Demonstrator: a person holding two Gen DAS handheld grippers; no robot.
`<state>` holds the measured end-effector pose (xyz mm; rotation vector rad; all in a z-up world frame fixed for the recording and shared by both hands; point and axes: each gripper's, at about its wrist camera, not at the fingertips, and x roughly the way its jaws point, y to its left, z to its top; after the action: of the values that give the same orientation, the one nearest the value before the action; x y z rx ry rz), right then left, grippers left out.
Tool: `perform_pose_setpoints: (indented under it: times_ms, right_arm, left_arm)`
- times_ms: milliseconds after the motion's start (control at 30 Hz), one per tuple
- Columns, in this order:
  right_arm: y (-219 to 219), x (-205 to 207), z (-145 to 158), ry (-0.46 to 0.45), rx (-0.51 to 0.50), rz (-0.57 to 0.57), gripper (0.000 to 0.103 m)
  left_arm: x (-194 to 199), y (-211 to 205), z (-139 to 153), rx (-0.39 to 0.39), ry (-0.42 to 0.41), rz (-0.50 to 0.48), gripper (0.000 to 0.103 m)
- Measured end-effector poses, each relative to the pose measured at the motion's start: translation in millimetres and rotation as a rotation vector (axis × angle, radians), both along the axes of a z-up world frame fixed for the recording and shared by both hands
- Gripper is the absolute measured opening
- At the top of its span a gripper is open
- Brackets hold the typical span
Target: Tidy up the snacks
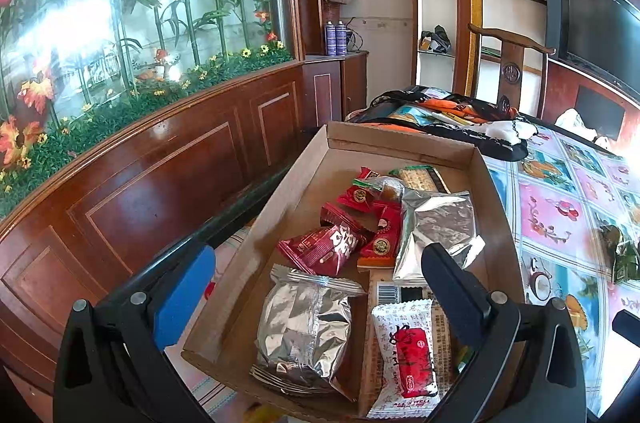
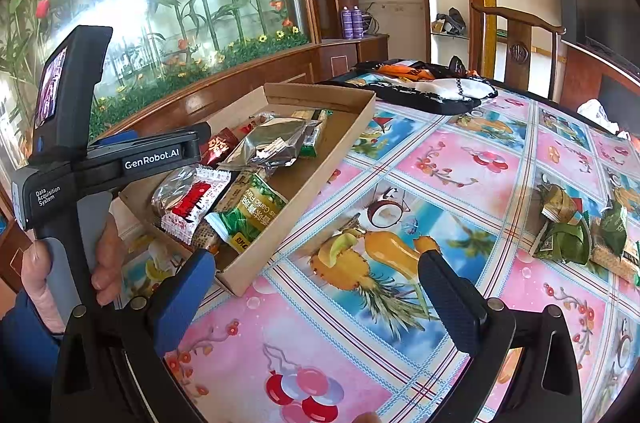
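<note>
The left gripper (image 1: 320, 287) hangs over the near end of the cardboard tray (image 1: 256, 223), jaws spread wide with nothing between them; below it lie a silver foil pouch (image 1: 302, 327) and a white-and-red wrapped snack (image 1: 408, 351). Most snacks are in the tray already, among them dark red packets (image 1: 328, 243) and a green garlic-flavour packet (image 2: 248, 211). The right gripper (image 2: 316, 295) is likewise released and empty, poised over the patterned tablecloth (image 2: 440, 163) just beside the tray's near corner.

What looks left to gather is the cluster of green wrapped snacks (image 2: 576, 227), well apart from the tray at the table's right side (the tray has open floor along its right wall). The right gripper seems the natural one to fetch them: approach low, jaws straddling one packet across its narrow width, and close on the body rather than a crimped end. The left might steady the tray, which overhangs nothing visible but is light.
</note>
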<state>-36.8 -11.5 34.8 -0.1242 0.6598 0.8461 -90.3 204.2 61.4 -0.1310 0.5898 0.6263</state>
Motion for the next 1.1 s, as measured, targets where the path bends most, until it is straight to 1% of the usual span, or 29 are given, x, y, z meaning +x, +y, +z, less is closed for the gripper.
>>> perform_pose_setpoints:
  times_ms: [1100]
  right_arm:
    - [0.3, -1.3, -1.4, -0.001, 0.0, 0.002, 0.103]
  left_arm:
    - [-2.5, -0.1, -1.4, 0.009, 0.007, 0.013, 0.103]
